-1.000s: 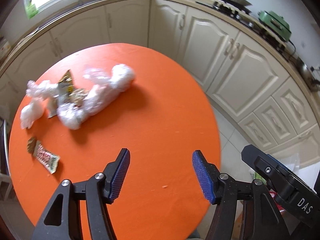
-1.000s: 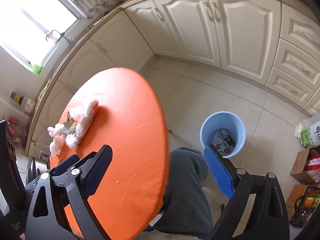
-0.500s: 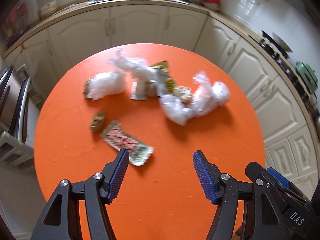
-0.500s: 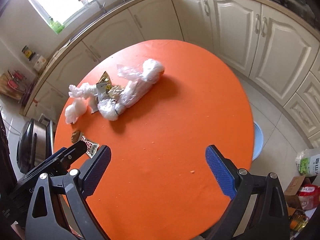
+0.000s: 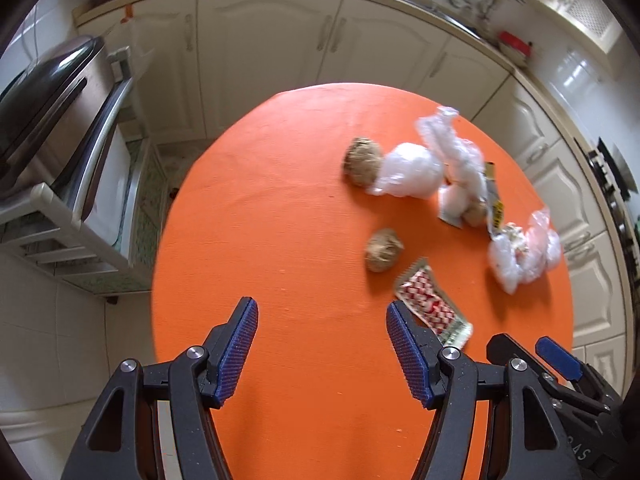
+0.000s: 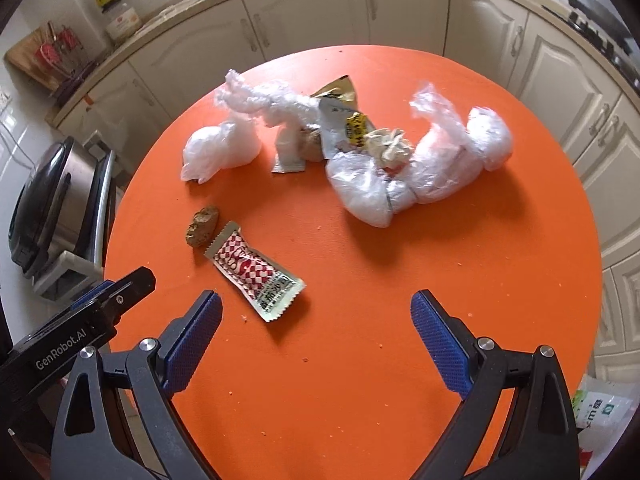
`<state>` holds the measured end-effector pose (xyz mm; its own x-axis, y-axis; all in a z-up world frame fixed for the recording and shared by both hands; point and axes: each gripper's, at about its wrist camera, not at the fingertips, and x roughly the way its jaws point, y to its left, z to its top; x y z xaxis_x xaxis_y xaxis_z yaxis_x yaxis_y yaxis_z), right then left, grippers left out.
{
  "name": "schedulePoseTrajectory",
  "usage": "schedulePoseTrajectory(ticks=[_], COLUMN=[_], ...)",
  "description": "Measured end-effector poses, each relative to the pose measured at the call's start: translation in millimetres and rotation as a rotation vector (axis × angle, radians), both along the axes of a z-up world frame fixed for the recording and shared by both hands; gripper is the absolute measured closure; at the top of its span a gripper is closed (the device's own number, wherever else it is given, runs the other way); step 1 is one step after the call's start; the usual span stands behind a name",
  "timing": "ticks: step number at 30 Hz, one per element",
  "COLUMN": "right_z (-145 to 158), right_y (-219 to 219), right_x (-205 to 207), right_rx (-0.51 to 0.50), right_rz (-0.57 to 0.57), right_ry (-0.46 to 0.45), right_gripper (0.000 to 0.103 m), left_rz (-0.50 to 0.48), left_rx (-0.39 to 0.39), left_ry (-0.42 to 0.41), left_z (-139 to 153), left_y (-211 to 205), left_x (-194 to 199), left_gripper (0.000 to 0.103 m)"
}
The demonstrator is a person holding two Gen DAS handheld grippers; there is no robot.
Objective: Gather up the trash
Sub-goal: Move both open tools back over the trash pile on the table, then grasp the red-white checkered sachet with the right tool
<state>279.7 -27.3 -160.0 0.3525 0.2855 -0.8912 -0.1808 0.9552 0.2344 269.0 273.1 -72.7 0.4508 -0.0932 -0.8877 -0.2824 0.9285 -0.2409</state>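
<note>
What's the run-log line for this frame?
phase: approach | left hand-held gripper: open, empty | right hand-held gripper: open, empty | nearest trash: checkered sachet | table: trash uncollected

Left claw (image 5: 322, 346) agape, right claw (image 6: 316, 340) agape, both empty

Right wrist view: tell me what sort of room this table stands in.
Most likely a home kitchen. Cream cabinets under a countertop run around the round orange table, a gas hob sits on the counter at right, and jars stand on it at left.
</note>
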Motion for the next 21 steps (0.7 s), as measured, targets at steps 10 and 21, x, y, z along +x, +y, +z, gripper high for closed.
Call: schedulePoseTrajectory(ticks=[10,21], right_z=[-22.2,-35.3], right_y=[55.5,58.2], right_x=[15.8,21.1], right_rx=[-0.121,-0.154], right_rz=[0.117,0.160], right_ry=[0.001,0.009], right_gripper=[0.006,0.074], left_rz=[0.077,0.063], left_rx=[-0.043,-0.062], left_ry=[0.032,0.042], left_z=[-22.0,-32.7], left_y=[35.3,32.3], left_x=[5.4,16.4], left_gripper=[0.041,0.041])
